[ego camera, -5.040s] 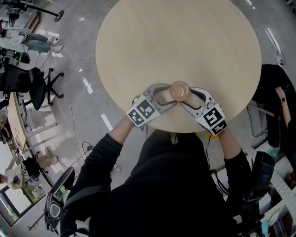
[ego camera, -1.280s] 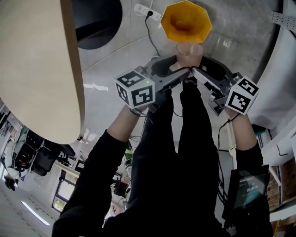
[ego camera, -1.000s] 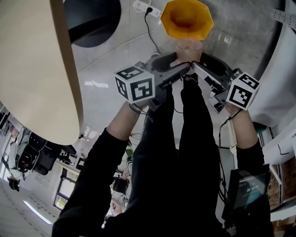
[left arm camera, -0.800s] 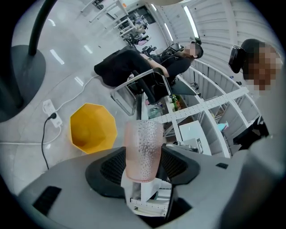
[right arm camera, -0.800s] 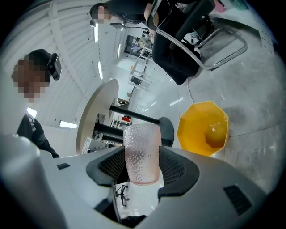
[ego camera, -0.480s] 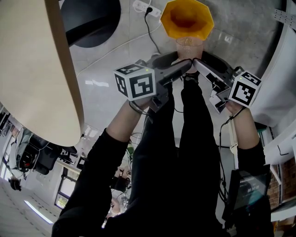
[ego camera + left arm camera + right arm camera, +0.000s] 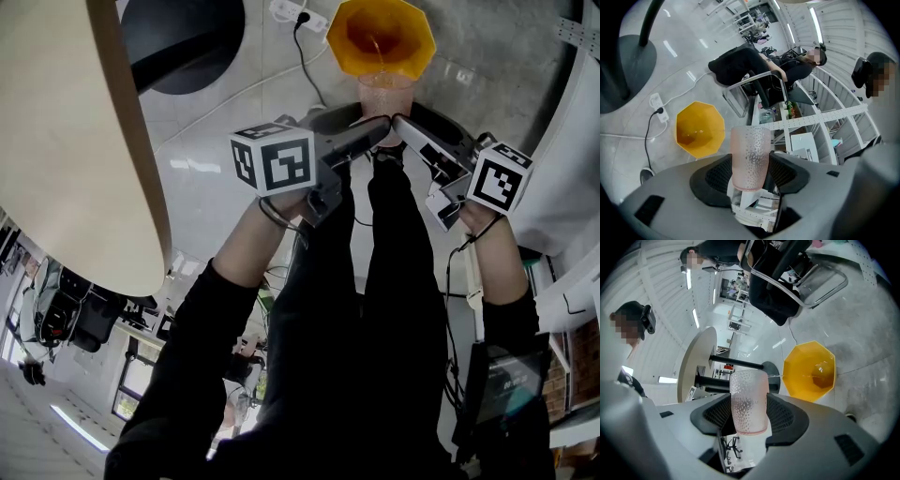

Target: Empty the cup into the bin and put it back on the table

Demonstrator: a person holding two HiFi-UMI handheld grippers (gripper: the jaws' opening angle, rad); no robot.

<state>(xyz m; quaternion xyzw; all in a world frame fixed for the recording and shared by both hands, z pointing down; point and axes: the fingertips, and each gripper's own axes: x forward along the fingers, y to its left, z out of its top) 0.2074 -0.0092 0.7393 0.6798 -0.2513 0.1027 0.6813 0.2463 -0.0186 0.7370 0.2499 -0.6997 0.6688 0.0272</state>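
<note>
Head view: left gripper (image 7: 373, 133), right gripper (image 7: 403, 127) clasp cup (image 7: 385, 92), perhaps tilted.

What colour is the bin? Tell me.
The bin is yellow-orange, seen best in the left gripper view.

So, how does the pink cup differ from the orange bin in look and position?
The cup is pale pink, see-through and dimpled; the bin is opaque orange and smooth. The cup is round, the bin eight-sided. The cup is held in the air between the left gripper and the right gripper; the bin stands on the floor. Both are open-topped.
</note>
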